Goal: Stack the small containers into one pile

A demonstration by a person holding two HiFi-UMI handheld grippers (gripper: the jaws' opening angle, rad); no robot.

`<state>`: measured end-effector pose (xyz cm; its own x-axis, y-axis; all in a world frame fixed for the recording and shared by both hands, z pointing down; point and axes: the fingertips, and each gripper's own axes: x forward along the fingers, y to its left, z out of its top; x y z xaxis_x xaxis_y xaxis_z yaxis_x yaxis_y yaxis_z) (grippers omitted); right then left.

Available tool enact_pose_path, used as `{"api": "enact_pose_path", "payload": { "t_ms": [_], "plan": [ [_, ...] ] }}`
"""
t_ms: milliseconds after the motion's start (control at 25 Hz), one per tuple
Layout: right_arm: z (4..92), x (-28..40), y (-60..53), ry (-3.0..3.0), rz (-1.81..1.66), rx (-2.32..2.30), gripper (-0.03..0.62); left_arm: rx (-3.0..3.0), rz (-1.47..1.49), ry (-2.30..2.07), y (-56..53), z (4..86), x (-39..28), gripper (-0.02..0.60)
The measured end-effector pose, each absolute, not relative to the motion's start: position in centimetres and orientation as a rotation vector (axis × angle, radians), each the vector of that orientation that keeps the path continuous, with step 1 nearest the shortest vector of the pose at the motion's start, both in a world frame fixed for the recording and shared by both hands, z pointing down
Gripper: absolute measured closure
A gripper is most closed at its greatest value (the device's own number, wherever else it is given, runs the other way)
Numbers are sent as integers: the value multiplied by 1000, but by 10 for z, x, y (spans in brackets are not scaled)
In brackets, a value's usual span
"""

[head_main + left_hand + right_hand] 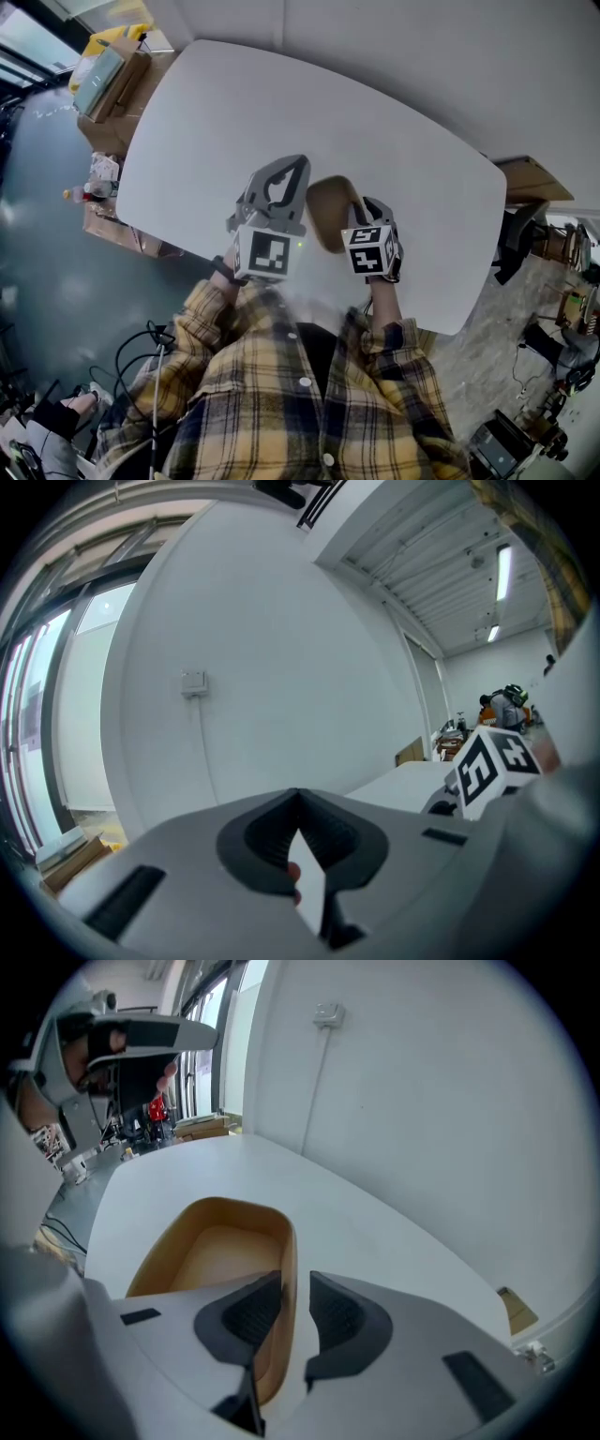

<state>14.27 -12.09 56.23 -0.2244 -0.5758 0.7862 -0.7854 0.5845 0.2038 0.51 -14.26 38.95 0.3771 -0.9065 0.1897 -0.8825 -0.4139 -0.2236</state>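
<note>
A tan, rounded-rectangular container (325,214) sits on the white table (206,122), just in front of me. In the right gripper view the container (220,1246) is open-topped and looks empty. My right gripper (356,203) reaches down over its near right wall. That wall stands between the open jaws of the right gripper (292,1299), with a gap to the right-hand pad. My left gripper (289,165) hovers just left of the container, apart from it. In its own view the left gripper (299,802) is shut at the tips with nothing held.
Cardboard boxes (111,80) with yellow items stand off the table's far left corner. A brown board (534,178) and a dark chair (517,239) are off the right edge. Cables (141,352) lie on the floor near my left side.
</note>
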Motion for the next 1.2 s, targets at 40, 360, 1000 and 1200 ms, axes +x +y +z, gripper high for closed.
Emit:
{"api": "enact_pose_path", "payload": {
  "t_ms": [40,360,1000,1200],
  "plan": [
    [557,144,-123,-1938,308,1111,496,-2538,-431,1647,-142,388,6,563],
    [500,151,-131,-2206,559,1250,488,-2568,-373,1622,-136,376,16,564],
    [311,126,-126,-2657,239,1376,516,-2597,-181,1572,-122,323,29,564],
    [283,113,-115,-2719,126,1365,547,-2627,-143,1512,-116,305,37,563]
  ]
}}
